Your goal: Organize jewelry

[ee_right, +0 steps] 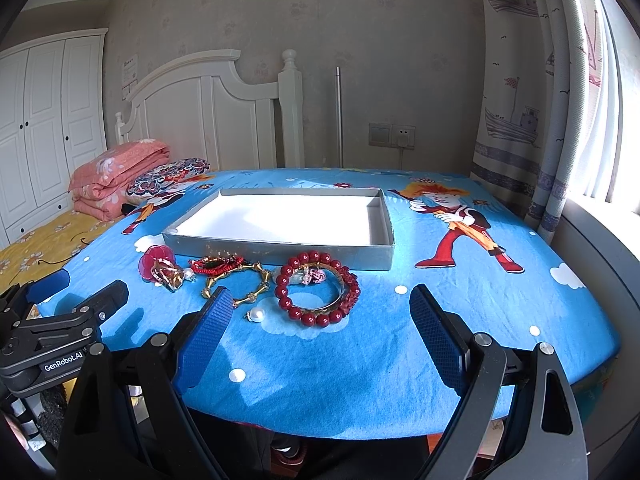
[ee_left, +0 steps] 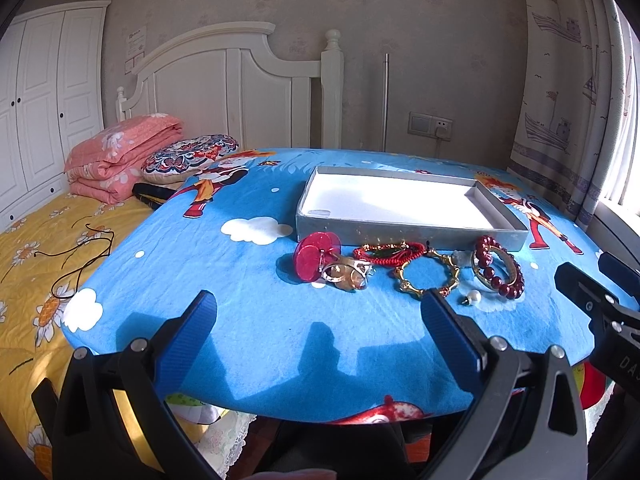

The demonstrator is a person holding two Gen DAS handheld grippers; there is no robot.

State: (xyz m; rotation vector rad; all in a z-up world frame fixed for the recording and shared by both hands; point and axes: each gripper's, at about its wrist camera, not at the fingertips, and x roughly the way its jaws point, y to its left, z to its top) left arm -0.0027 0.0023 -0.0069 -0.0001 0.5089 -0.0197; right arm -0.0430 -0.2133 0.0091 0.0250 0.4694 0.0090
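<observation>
A shallow grey box [ee_left: 360, 230] [ee_right: 280, 249] with a white bottom lies on the blue cartoon cloth, nothing in it. In front of it sits a row of jewelry: a red disc piece [ee_left: 316, 256] [ee_right: 157, 265], gold rings [ee_left: 346, 276], a red cord bracelet [ee_left: 390, 252] [ee_right: 218, 266], a gold bamboo-link bangle [ee_left: 428, 276] [ee_right: 240, 286], a dark red bead bracelet [ee_left: 500, 268] [ee_right: 316, 294] and a pearl [ee_left: 474, 299] [ee_right: 256, 315]. My left gripper [ee_left: 316, 308] and right gripper [ee_right: 320, 304] hover open near the front edge, holding nothing.
The table [ee_left: 240, 280] stands beside a bed with a yellow flowered quilt [ee_left: 36, 256], a folded pink blanket [ee_left: 120, 156] and a patterned cushion [ee_left: 188, 156]. A black cord [ee_left: 80, 256] lies on the quilt. A curtain [ee_right: 540, 120] and window are at the right.
</observation>
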